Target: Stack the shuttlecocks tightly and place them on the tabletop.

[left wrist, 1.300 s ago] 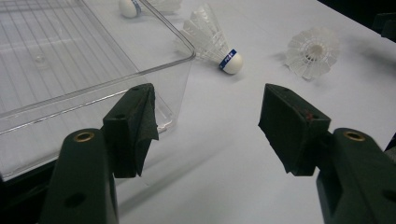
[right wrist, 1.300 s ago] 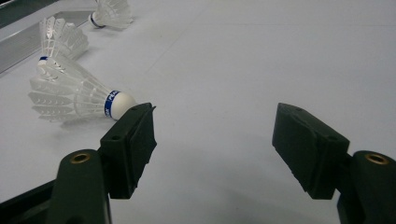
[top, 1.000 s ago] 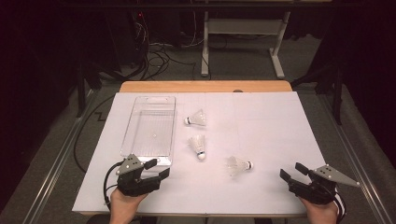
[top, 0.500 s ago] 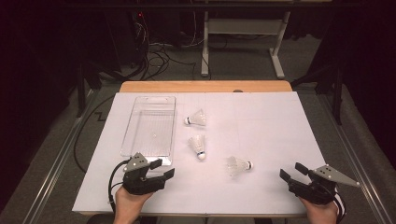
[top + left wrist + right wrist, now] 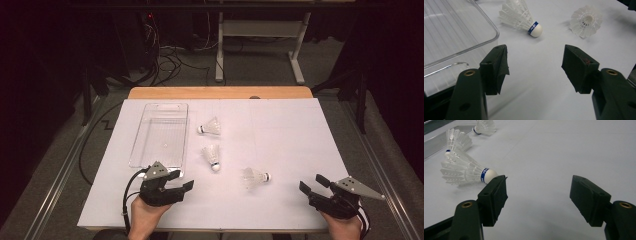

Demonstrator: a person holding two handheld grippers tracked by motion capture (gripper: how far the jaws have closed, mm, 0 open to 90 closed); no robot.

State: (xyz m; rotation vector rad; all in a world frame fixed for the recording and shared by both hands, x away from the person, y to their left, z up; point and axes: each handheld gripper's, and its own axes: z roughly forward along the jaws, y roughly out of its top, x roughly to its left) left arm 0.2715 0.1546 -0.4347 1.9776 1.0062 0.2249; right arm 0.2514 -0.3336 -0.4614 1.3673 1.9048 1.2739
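— What's on the white surface (image 5: pixel 300 140)?
— A clear tray (image 5: pixel 161 134) at ten o'clock, with three shuttlecocks lying to its right, the middle shuttlecock (image 5: pixel 212 156) near centre.
— And the claws?
— The left claw (image 5: pixel 181 181) at seven o'clock is released, near the tray's corner. The right claw (image 5: pixel 312 184) at five o'clock is released too, holding nothing.
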